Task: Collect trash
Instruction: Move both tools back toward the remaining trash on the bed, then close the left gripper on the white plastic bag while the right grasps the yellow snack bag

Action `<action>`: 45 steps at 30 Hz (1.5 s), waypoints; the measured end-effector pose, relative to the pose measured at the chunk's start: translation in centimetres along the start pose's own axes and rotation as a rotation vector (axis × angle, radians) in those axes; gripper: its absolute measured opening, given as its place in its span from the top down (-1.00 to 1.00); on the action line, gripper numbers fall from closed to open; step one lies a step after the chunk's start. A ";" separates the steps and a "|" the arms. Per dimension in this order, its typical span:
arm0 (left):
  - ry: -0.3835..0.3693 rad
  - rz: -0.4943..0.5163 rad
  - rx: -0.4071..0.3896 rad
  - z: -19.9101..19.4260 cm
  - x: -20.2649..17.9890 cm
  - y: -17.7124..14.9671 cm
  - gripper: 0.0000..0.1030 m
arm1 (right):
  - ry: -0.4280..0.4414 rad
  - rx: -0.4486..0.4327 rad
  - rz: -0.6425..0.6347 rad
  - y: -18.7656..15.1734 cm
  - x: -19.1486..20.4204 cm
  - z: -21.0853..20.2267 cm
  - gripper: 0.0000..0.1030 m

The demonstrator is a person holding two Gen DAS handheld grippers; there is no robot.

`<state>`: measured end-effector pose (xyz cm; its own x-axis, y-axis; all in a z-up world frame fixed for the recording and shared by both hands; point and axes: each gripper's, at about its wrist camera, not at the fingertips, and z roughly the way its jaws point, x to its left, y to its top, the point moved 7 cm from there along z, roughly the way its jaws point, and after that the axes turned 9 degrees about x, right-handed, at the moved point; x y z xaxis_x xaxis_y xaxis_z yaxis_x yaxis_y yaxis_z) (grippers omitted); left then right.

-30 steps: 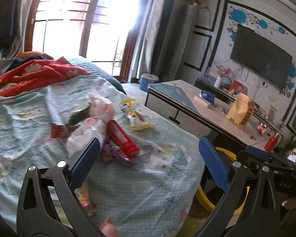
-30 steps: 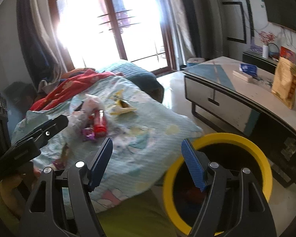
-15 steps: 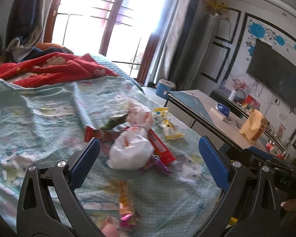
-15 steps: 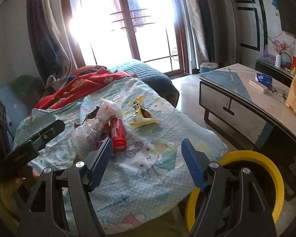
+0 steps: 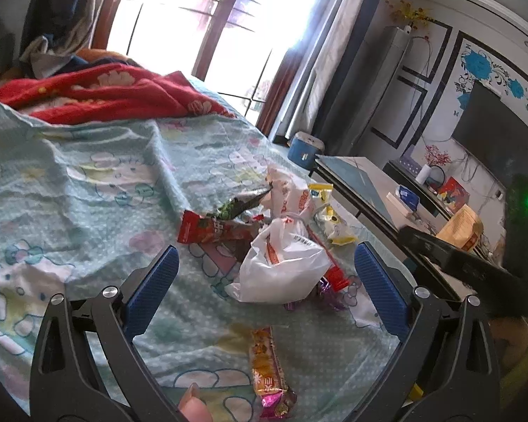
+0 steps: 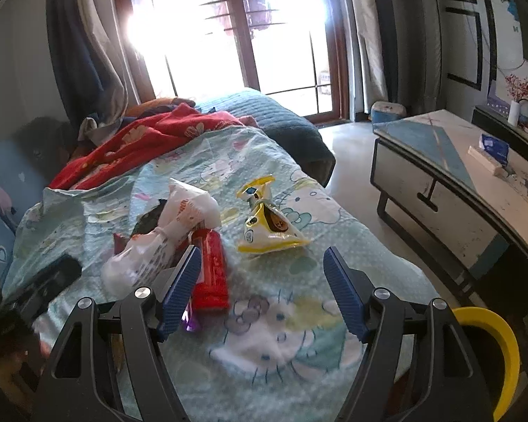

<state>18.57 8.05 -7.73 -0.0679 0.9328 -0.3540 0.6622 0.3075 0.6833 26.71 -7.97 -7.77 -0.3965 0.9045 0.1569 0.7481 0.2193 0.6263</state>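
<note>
trash pile (image 5: 278, 246) lay on bed (image 5: 88, 183) | white bag (image 5: 281, 267) sat just ahead between left gripper (image 5: 264, 281) jaws, apart, empty | right gripper (image 6: 260, 281) jaws apart, empty, yellow packet (image 6: 267, 221) ahead | left nearer

You are in a home, in a lived-in room that serves as both bedroom and sitting room. A bed (image 5: 88, 183) with a pale cartoon-print sheet fills the near side, a rumpled red blanket (image 5: 116, 91) at its far end. Tall glazed doors (image 6: 250, 35) with heavy curtains (image 6: 84, 56) let in bright daylight. Opposite you, a flat television (image 5: 500, 140) hangs on a wall painted with blue flowers, above a low cabinet (image 5: 422, 190). A coffee-table surface (image 6: 457, 161) stands on the floor beside the bed.
</note>
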 end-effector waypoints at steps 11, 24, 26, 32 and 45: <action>-0.042 -0.004 0.060 2.3 -0.3 0.1 -0.72 | -0.005 0.120 0.024 2.0 -1.2 7.3 -0.35; -0.054 -0.003 0.107 3.4 -0.4 -0.4 -0.36 | -0.032 0.202 -0.011 2.5 -1.0 12.7 -0.20; -0.063 -0.001 0.115 3.5 -0.6 -0.6 -0.31 | -0.035 0.194 -0.029 2.2 -0.9 12.7 -0.17; -0.114 -0.018 0.143 3.9 -1.1 -1.0 -0.15 | -0.021 0.181 0.000 1.5 -1.3 11.9 -0.05; -0.145 0.027 0.153 3.6 -2.4 -1.8 0.44 | 0.028 0.154 0.059 -1.6 -1.8 8.2 0.02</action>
<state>20.22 4.54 -10.40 0.0520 0.9001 -0.4326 0.7684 0.2406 0.5930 30.56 -6.98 -15.34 -0.3627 0.9074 0.2122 0.8423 0.2218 0.4912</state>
